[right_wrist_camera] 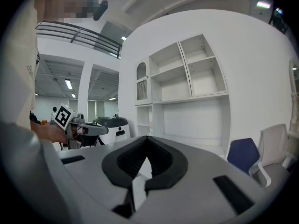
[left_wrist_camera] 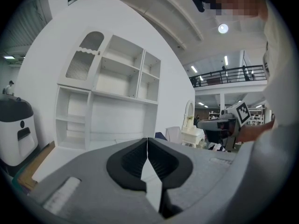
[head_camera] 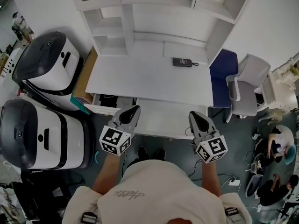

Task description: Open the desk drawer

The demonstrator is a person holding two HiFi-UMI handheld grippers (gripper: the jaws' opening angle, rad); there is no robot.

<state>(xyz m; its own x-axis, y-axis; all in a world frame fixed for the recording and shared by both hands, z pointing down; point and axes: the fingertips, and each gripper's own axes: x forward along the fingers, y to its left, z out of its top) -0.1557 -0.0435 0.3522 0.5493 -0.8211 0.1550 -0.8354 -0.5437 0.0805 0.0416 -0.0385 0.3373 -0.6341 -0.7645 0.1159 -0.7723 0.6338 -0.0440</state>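
The white desk with a shelf hutch stands in front of me. Below its front edge a white slab sticks out toward me; left of it a drawer box shows dark contents. In the head view my left gripper hangs over the slab's left end and my right gripper over its right end. Both point at the desk. In the left gripper view the left gripper is shut on nothing. The right gripper is likewise shut and empty, and neither touches the desk.
A black device lies on the desktop at the back right. Two white-and-black machines stand at the left beside a cardboard sheet. A blue chair and a grey chair stand right. People sit on the floor.
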